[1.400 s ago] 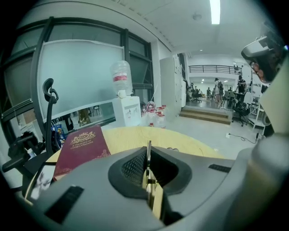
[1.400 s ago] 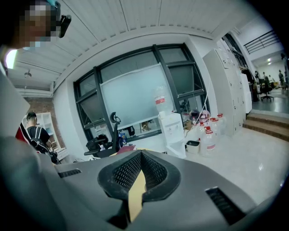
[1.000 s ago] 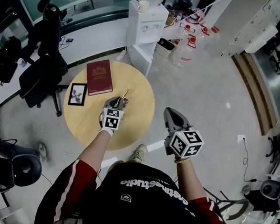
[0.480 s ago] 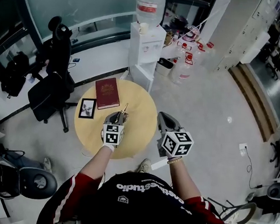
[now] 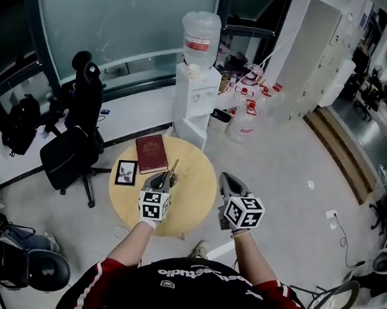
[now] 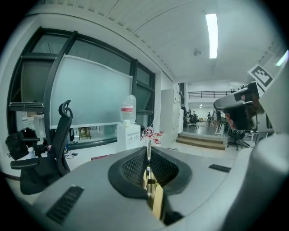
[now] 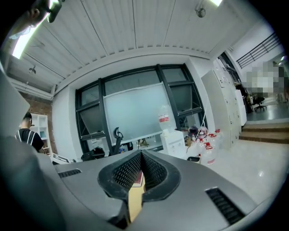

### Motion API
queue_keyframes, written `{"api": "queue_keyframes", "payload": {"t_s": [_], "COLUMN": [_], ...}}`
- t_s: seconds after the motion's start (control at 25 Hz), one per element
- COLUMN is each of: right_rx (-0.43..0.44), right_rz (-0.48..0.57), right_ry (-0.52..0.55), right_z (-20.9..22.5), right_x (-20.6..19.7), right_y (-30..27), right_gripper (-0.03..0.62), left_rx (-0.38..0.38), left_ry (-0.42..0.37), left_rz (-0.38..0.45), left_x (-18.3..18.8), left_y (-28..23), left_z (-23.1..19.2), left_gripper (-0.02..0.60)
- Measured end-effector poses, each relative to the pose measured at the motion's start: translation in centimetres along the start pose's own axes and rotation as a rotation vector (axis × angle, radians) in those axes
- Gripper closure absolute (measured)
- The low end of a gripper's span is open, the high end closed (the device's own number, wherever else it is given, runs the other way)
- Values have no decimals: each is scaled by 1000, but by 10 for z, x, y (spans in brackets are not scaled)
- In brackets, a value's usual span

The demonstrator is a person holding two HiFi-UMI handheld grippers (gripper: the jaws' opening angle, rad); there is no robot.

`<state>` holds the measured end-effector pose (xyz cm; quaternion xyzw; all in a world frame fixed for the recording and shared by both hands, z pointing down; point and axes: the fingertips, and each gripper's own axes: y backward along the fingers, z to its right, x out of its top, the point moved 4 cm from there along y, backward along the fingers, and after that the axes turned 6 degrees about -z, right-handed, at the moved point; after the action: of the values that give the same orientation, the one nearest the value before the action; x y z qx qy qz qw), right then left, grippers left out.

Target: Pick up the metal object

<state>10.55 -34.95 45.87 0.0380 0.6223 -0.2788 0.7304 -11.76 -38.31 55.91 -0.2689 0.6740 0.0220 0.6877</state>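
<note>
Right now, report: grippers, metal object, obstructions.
Left gripper shut on the metal object, held over the round table. Right gripper shut, empty. Red book and picture frame lie on the table, clear of both.

We find the round table (image 5: 193, 200) open across its right half and near edge, bare wood where a gripper could pass. A red book (image 5: 152, 153) takes the far-left edge, with a framed picture (image 5: 126, 172) just beside it at the left edge. Our left gripper (image 5: 165, 177), clamped on the metal object (image 5: 173, 167), hangs over the middle. An office chair (image 5: 71, 150) crowds the left side, and a water dispenser (image 5: 196, 94) stands beyond the far edge.
</note>
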Motion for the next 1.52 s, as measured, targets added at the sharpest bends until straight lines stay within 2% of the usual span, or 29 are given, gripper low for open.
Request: {"api": "queue_keyframes", "payload": {"t_s": [0.16, 0.36, 0.68, 1.12, 1.52], "right_rx": [-16, -24, -36, -44, -41], "right_rz": [45, 47, 111, 160, 168], "right_ry": [7, 58, 50, 114, 164], "right_z": [-15, -37, -43, -65, -84], "right_x": [0, -4, 14, 36, 45], "right_y": [18, 32, 65, 81, 91], "right_gripper": [568, 568, 568, 568, 568], "left_rx": [-23, -31, -10, 29, 10], "left_ry": [20, 46, 8, -29, -32], "left_rz": [64, 127, 213, 327, 368], "left_x": [21, 35, 50, 100, 113], "left_y": [27, 63, 108, 162, 185], "left_z": [-4, -10, -16, -41, -32], "left_gripper": [557, 557, 557, 556, 557]}}
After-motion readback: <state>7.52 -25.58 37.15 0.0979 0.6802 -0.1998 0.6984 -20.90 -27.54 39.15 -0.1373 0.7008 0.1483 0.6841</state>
